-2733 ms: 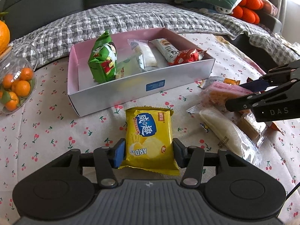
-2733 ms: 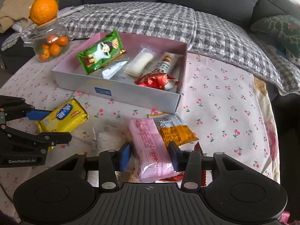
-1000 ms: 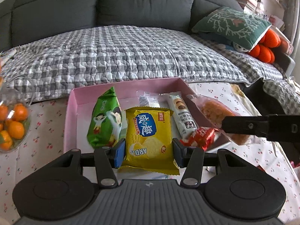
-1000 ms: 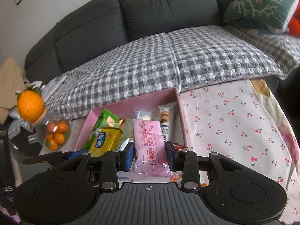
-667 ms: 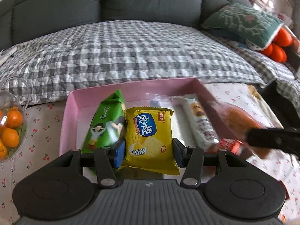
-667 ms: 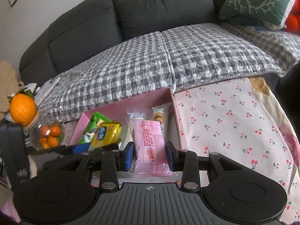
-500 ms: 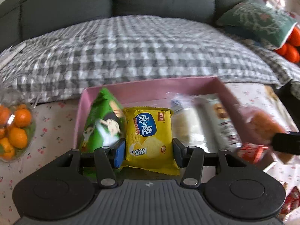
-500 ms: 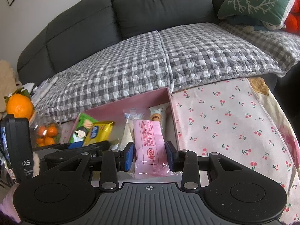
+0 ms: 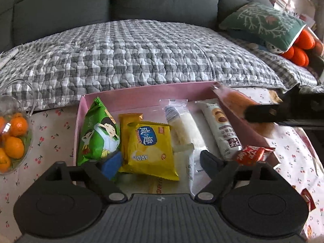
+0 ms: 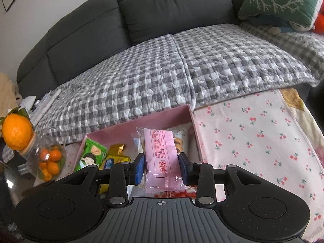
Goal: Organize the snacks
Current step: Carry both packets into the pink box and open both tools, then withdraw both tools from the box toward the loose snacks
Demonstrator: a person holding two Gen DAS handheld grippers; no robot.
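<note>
The yellow packet [image 9: 148,147] is released into the pink box [image 9: 145,96] as the left gripper [image 9: 160,163] jaws are spread apart, completing that placement, while the pink packet [image 10: 162,160] is pinched by the right gripper [image 10: 161,169].

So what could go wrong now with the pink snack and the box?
1. The pink snack pack is pinched in the right tool above an already crowded pink box; dropped there, it may land on other snacks and slide.
2. The left tool is opening around the yellow chip bag, with its fingers among the packets; pulling back could drag the bag or the green packet along.
</note>
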